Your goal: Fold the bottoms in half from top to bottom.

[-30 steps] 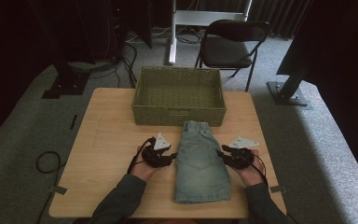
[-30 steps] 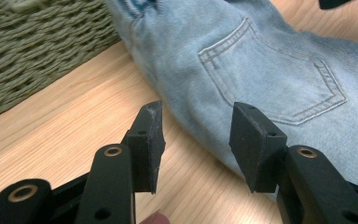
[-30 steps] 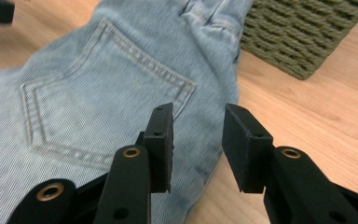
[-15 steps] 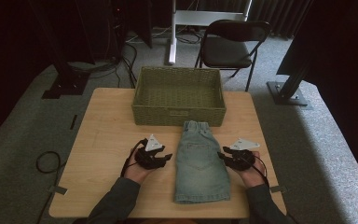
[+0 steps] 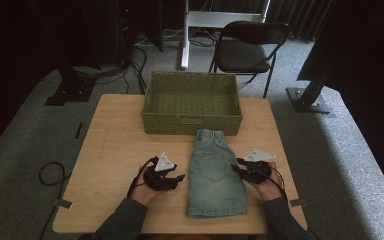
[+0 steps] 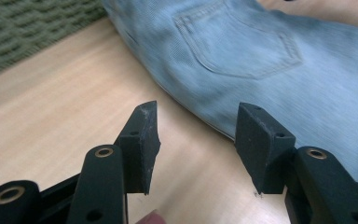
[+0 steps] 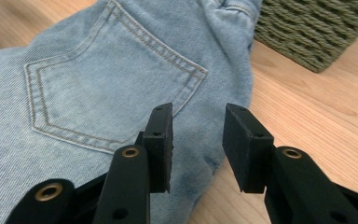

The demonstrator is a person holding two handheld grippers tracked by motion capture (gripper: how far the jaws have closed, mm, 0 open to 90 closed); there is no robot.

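A folded pair of jeans (image 5: 215,175) lay flat on the wooden worktop (image 5: 115,145), running from the near edge up to the green woven basket (image 5: 192,102) at the far side, with the waistband touching or just short of the basket's near wall. One back pocket faced up.

The left gripper (image 5: 179,178) sat on the worktop just left of the jeans, held in the person's left hand (image 5: 147,187). Its fingers (image 6: 142,140) stood apart and had just been opening, with nothing between them but bare wood; in the left gripper view the left edge of the denim (image 6: 270,60) ran just past the tips, close to the right-hand one, and whether it touched I could not tell.

The right gripper (image 5: 236,168) rested at the right edge of the jeans, in the person's right hand (image 5: 267,187). Its fingers (image 7: 161,144) were also apart, hanging over the denim's (image 7: 98,93) right side near the pocket stitching, not pressed on the cloth. The basket (image 7: 317,28) showed at the top right of that view.

A black chair (image 5: 247,47) stood on the grey floor beyond the worktop.
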